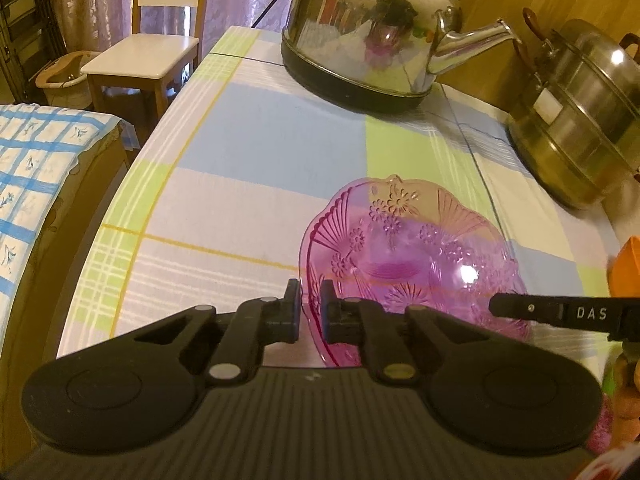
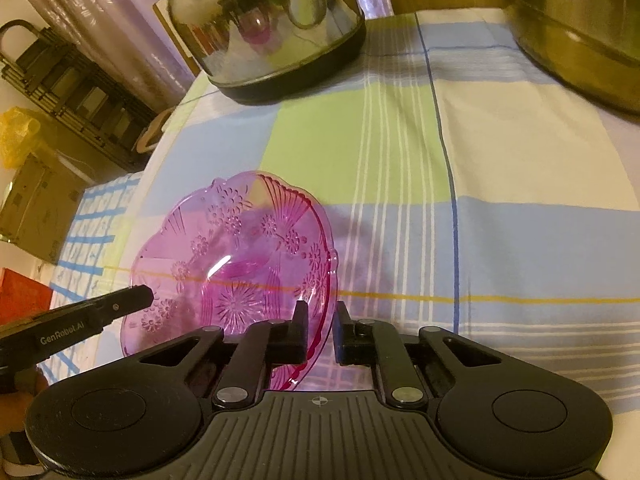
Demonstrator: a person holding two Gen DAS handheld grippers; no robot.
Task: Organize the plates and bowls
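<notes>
A clear pink glass bowl (image 1: 416, 256) with pressed flower patterns sits over the checked tablecloth (image 1: 256, 140). My left gripper (image 1: 310, 312) is shut on the bowl's left rim, which passes between its two black pads. In the right wrist view the same pink bowl (image 2: 236, 256) appears tilted, and my right gripper (image 2: 322, 332) is shut on its right rim. Each view shows the other gripper's black finger reaching in from the side over the bowl.
A shiny steel kettle (image 1: 372, 32) stands at the back of the table, and a steel lidded pot (image 1: 580, 120) sits at the back right. A white chair (image 1: 144, 56) and a blue-checked surface (image 1: 40, 184) lie off the table's left edge. Orange items (image 1: 628, 268) lie at the right.
</notes>
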